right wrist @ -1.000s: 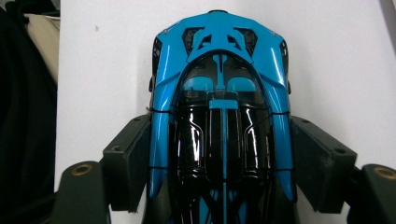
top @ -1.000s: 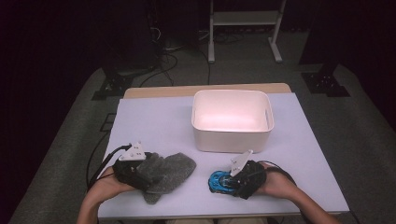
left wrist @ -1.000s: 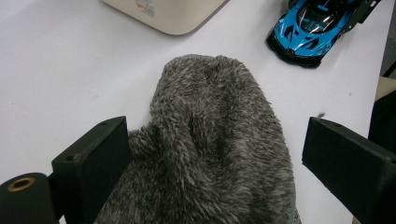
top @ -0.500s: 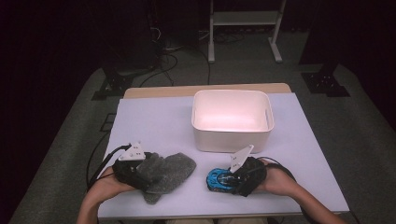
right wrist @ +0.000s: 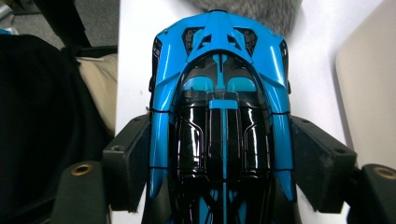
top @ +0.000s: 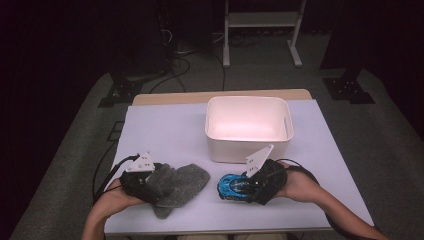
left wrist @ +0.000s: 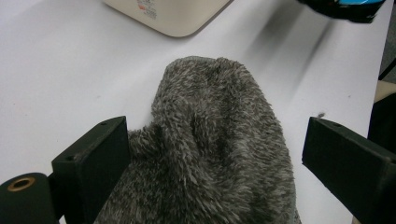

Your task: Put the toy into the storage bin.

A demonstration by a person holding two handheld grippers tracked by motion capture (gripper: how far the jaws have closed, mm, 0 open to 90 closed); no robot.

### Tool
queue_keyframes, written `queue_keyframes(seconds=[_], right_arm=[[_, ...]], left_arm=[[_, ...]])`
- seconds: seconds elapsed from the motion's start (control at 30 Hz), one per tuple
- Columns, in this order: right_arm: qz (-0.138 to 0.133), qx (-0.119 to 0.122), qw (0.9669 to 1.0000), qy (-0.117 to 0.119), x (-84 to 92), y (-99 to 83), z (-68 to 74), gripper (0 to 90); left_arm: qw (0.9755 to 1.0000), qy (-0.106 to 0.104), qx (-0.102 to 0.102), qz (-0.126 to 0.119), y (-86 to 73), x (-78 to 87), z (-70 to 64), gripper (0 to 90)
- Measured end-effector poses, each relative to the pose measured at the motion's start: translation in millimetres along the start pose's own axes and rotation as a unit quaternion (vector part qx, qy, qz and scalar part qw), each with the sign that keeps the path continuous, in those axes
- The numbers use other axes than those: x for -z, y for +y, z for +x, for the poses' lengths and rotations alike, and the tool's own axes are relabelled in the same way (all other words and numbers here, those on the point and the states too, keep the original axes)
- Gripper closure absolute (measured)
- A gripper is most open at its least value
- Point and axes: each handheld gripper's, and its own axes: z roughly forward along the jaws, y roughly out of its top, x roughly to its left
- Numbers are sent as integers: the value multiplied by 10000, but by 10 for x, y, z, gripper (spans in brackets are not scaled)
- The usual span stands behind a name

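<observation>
A blue and black toy car (top: 234, 187) (right wrist: 219, 93) is held a little above the white table (top: 165, 130). My right gripper (top: 246, 189) (right wrist: 219, 128) is shut on it, with a jaw pressed on each side. A grey fuzzy cloth (top: 182, 181) (left wrist: 215, 154) lies flat at the front left. My left gripper (top: 159, 189) (left wrist: 215, 128) stands open over its near end; one jaw touches the pile and the other is apart from it. The car's underside (left wrist: 345, 7) hangs at the top right of the left gripper view.
A white open bin (top: 248, 150) (left wrist: 173, 14) (right wrist: 369, 84) stands at the table's middle, just behind the car, and looks empty. Cables trail from both grippers off the front edge. Dark floor and a metal stand (top: 260, 30) lie beyond the table.
My right gripper has risen with the toy car, lifting it off the table. The left gripper and the cloth have stayed in place.
</observation>
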Motion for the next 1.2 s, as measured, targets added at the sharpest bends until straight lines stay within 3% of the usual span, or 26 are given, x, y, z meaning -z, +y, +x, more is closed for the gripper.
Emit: queue_keyframes(seconds=[0.3,0.67,0.93,1.2], right_arm=[[-164,119,9998,59,298,231,-1,272],[-141,256,9996,-19,618,454,-49,272],[-93,349,9992,-154,892,700,-249,273],[-103,273,9994,-195,1032,841,-498,272]], left_arm=[[10000,19,-7,23,-14,-18,24,70],[10000,47,32,18,-27,-19,43,70],[9999,63,134,-50,-59,9,71,70],[9998,99,192,-50,-94,42,77,70]])
